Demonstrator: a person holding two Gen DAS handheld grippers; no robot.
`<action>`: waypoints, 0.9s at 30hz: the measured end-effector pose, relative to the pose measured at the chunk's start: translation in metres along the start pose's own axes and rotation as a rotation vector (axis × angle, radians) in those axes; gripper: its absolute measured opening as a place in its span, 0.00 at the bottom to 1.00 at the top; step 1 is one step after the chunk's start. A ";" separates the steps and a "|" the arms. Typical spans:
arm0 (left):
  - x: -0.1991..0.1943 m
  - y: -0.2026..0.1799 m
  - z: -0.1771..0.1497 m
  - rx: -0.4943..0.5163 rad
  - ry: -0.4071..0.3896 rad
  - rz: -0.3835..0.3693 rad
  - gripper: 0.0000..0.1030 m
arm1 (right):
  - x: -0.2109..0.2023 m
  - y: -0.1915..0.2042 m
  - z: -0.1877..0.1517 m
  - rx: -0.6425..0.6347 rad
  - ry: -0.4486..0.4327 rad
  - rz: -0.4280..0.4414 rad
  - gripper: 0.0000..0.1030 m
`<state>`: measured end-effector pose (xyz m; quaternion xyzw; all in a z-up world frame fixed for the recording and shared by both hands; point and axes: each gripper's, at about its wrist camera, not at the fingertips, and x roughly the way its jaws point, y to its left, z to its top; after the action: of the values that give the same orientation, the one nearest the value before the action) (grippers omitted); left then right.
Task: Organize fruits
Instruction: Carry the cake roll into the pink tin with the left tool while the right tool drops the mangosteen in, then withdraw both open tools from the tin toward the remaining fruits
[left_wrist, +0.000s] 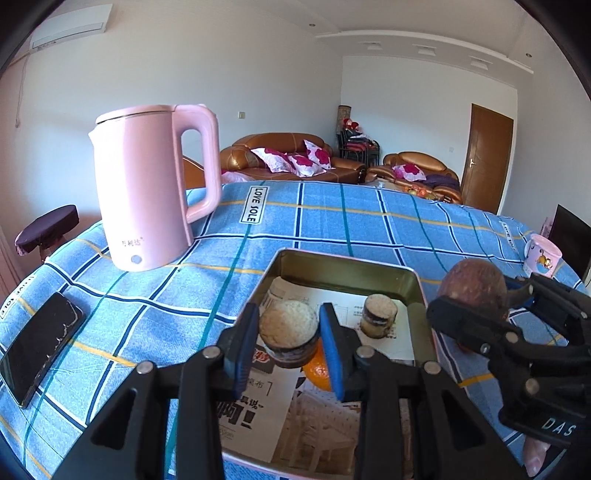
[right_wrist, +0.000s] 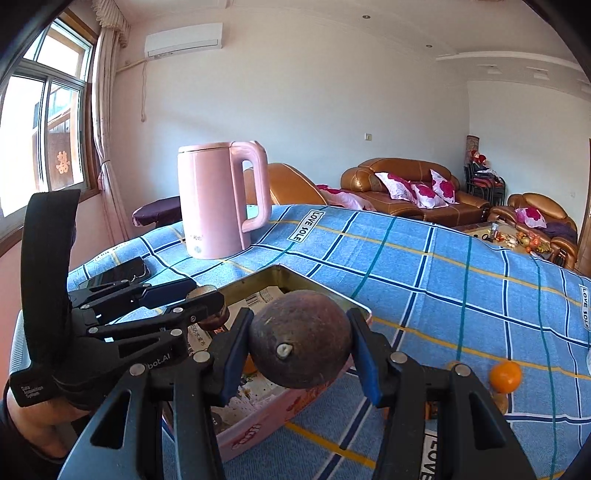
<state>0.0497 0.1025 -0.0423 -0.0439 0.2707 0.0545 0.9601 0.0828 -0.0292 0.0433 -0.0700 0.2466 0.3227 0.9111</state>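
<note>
Left gripper (left_wrist: 289, 341): pinching a round sandwich biscuit (left_wrist: 289, 332) above the metal tin (left_wrist: 416, 291). Right gripper (right_wrist: 300, 352): clamped on a brown passion fruit (right_wrist: 300, 339) at the tin's right edge. In the tin: newspaper lining (left_wrist: 258, 410), second biscuit (left_wrist: 379, 315), orange (left_wrist: 318, 371). Another orange (right_wrist: 505, 376): on the checked cloth (right_wrist: 424, 258), right. Pink kettle (left_wrist: 153, 184), phone (left_wrist: 40, 343): far left.
</note>
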 end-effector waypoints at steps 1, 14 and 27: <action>0.001 0.001 -0.001 -0.001 0.004 -0.002 0.34 | 0.004 0.001 -0.001 -0.001 0.008 0.003 0.52; 0.004 0.007 -0.003 -0.018 0.036 -0.011 0.35 | 0.041 0.009 -0.007 0.001 0.096 0.026 0.52; -0.019 -0.003 0.001 -0.045 -0.048 -0.003 0.71 | 0.012 -0.005 -0.006 0.033 0.037 0.003 0.65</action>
<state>0.0346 0.0978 -0.0310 -0.0646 0.2464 0.0603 0.9651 0.0918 -0.0277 0.0321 -0.0608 0.2689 0.3185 0.9070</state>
